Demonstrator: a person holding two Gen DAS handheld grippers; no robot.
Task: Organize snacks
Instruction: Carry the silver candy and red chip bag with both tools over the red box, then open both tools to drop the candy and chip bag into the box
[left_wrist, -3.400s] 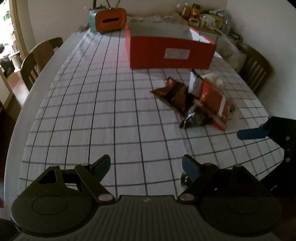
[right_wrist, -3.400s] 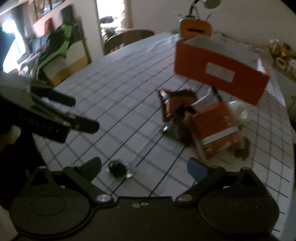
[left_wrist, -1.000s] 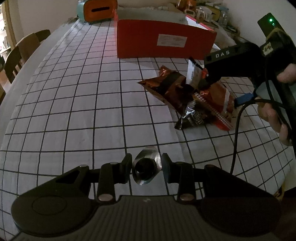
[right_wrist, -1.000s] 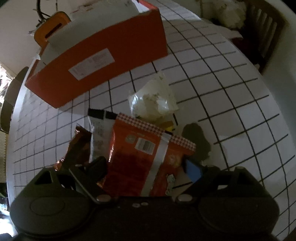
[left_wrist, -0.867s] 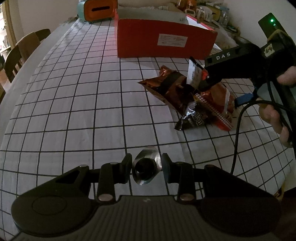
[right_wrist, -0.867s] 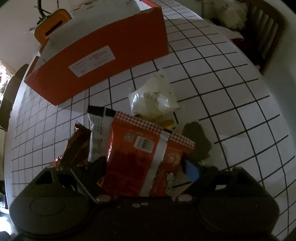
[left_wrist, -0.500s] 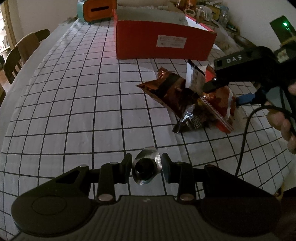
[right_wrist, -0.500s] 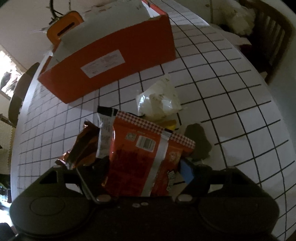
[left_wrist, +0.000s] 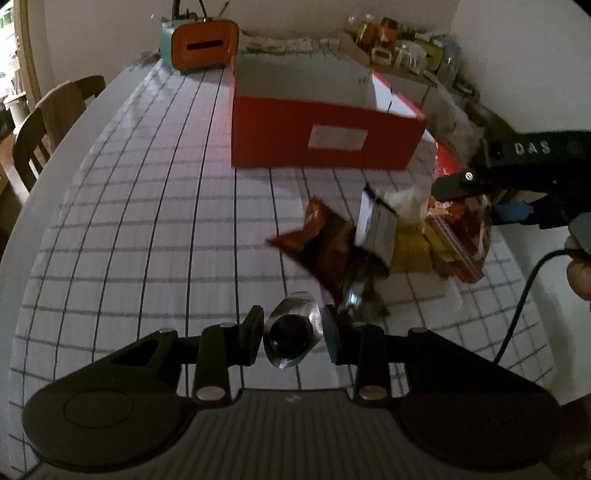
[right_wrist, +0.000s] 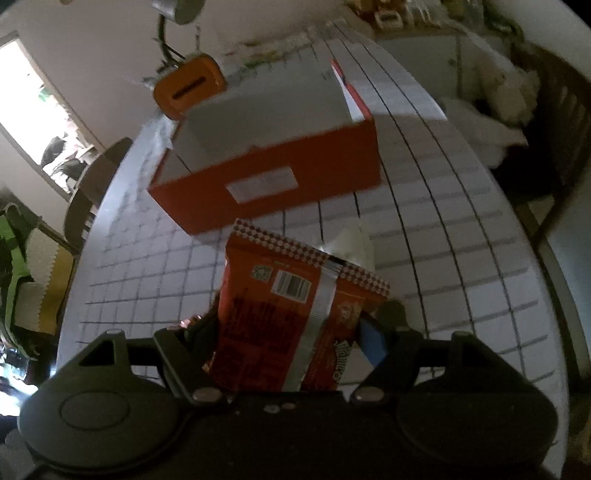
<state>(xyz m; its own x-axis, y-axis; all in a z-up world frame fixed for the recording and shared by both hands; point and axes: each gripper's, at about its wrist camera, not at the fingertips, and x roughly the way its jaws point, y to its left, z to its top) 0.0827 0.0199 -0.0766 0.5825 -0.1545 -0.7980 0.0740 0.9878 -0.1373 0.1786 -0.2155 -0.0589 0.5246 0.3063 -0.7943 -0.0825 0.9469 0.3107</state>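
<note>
My left gripper (left_wrist: 291, 338) is shut on a small dark round snack in a clear wrapper (left_wrist: 292, 339), held above the checked tablecloth. My right gripper (right_wrist: 291, 343) is shut on a red-orange snack bag (right_wrist: 291, 317) and holds it lifted off the table; it also shows at the right of the left wrist view (left_wrist: 469, 236). The open orange box (left_wrist: 317, 125) stands ahead of both grippers, also seen in the right wrist view (right_wrist: 266, 177). A brown chip bag (left_wrist: 321, 243), a white-and-black packet (left_wrist: 376, 229) and a yellow pack (left_wrist: 413, 247) lie in a pile in front of the box.
An orange and teal tissue holder (left_wrist: 201, 46) stands at the table's far end. Jars and clutter (left_wrist: 402, 44) sit at the back right. Wooden chairs (left_wrist: 48, 125) stand at the left, another chair (right_wrist: 554, 122) at the right. A white bag (right_wrist: 351, 240) lies behind the held bag.
My right gripper has closed on the red-orange bag and lifted it off the pile toward the box. My left gripper moved forward with its wrapped snack.
</note>
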